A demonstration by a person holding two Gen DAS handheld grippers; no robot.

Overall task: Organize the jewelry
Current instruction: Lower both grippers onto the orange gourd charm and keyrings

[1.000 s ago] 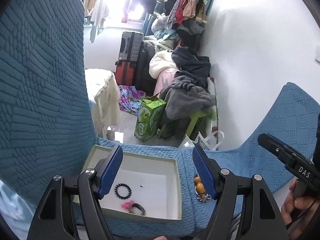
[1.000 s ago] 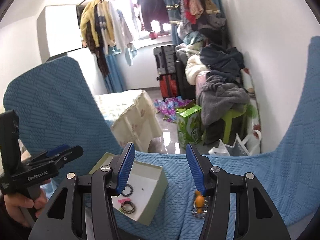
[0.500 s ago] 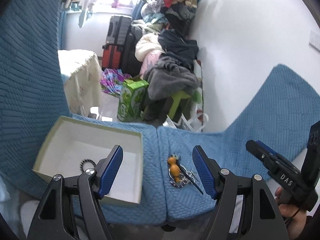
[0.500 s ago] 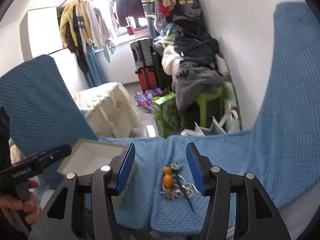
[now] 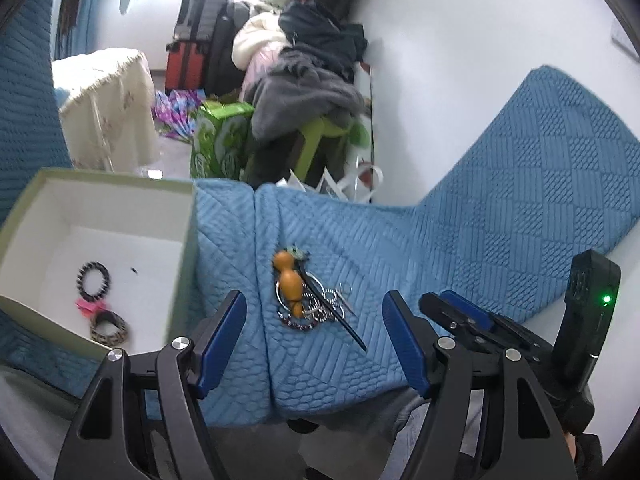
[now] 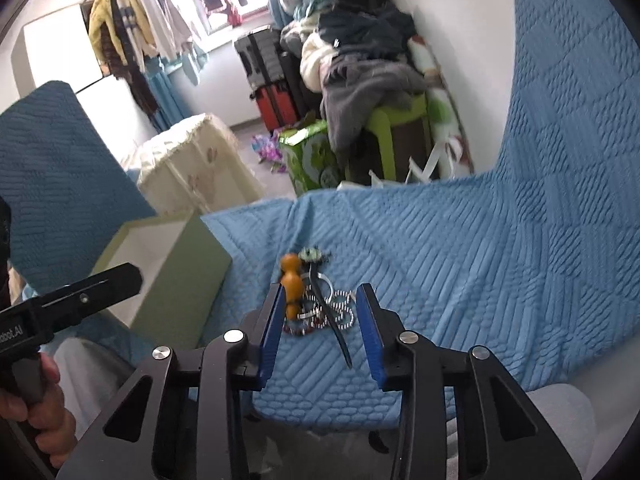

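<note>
A jewelry pile lies on the blue quilted cushion (image 5: 420, 240): an orange gourd charm (image 5: 289, 280) (image 6: 291, 276), a silver bead chain (image 6: 345, 309), key rings and a black hair stick (image 5: 341, 317). My left gripper (image 5: 313, 298) hovers open just short of the pile. My right gripper (image 6: 321, 292) hangs low over the same pile, jaws closing, with the pile's near part between its fingers and no pad visibly pressing. To the left, a green box (image 5: 112, 179) (image 6: 176, 276) holds a black bead bracelet (image 5: 93, 279), a pink piece (image 5: 88, 305) and a patterned band (image 5: 109, 326).
A person's hand (image 6: 36, 408) grips the left tool's handle. Beyond the cushion's far edge stand a green carton (image 5: 222, 136), a green stool under piled clothes (image 5: 316, 76), suitcases (image 5: 196, 40) and a cloth-covered table (image 5: 108, 104). A white wall rises on the right.
Both grippers have sunk toward the jewelry pile, which now looks larger and nearer. The right jaws have narrowed around it. The box has slid leftward in both views.
</note>
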